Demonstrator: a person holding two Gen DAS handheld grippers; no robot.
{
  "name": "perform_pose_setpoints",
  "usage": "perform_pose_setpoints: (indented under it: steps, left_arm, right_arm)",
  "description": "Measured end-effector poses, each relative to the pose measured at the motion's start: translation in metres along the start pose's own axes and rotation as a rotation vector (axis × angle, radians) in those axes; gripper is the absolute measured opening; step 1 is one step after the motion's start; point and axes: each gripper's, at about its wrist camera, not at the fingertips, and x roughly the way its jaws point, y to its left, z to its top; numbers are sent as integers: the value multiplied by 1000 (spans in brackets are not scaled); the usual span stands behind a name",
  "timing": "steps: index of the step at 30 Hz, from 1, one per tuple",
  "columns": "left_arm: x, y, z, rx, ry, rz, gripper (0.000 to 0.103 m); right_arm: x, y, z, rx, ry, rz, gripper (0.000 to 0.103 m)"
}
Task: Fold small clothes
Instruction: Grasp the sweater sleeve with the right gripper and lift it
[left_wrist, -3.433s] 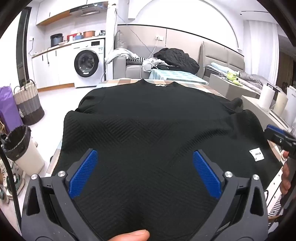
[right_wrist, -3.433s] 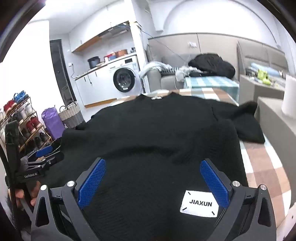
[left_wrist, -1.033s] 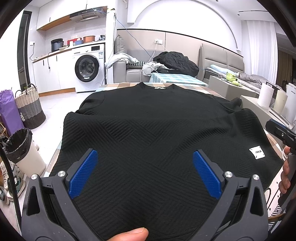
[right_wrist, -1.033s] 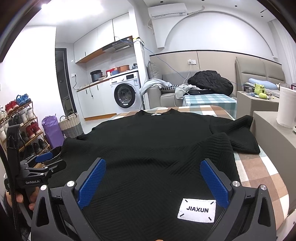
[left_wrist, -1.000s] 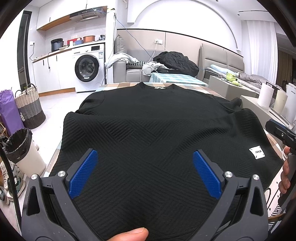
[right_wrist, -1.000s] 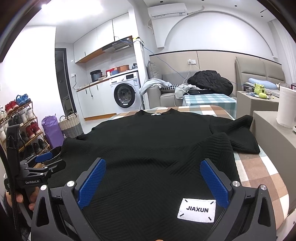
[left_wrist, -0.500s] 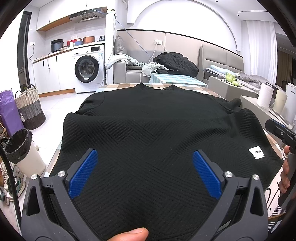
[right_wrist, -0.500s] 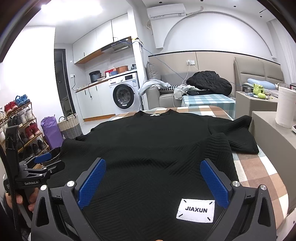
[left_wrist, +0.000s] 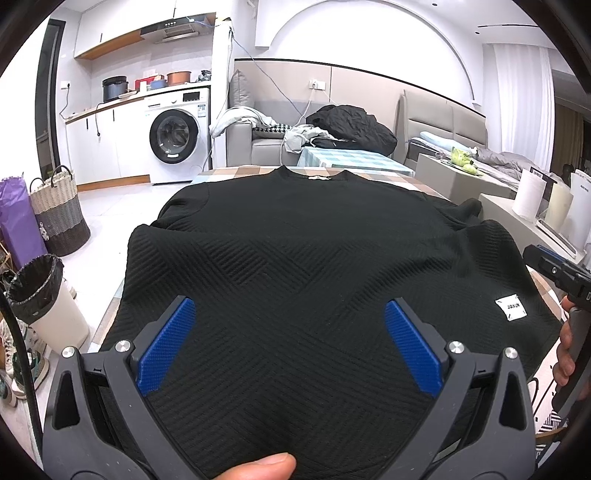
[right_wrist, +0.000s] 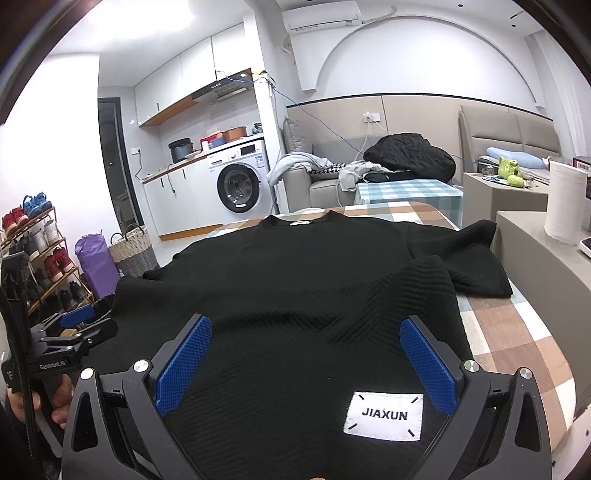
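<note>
A black textured sweater lies spread flat on a checked tablecloth, collar at the far end, hem towards me. It also fills the right wrist view, where a white JIAXUN label sits near the hem and the right sleeve lies folded out to the side. My left gripper is open and empty above the hem's left part. My right gripper is open and empty above the hem's right part, near the label.
A bin with a black liner and a woven basket stand on the floor at the left. A grey cabinet with a paper roll stands right of the table. A shoe rack stands at the far left.
Both grippers stay open over the hem. The right wrist view has tilted slightly upward and back; the sweater has not moved.
</note>
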Motion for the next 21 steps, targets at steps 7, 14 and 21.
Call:
perform_pose_setpoints:
  steps: [7,14,21]
  left_arm:
    - [0,3,8,-16,-11,5,102]
    - [0,3,24,-4,-38,22,102]
    - [6,7,38,17,-53,41,102]
  right_arm:
    - [4,-17,9,51,27,-15,103]
    - [8,-35,25,88,82,-18,103]
    - [10,-45,35,66,65,-48,103]
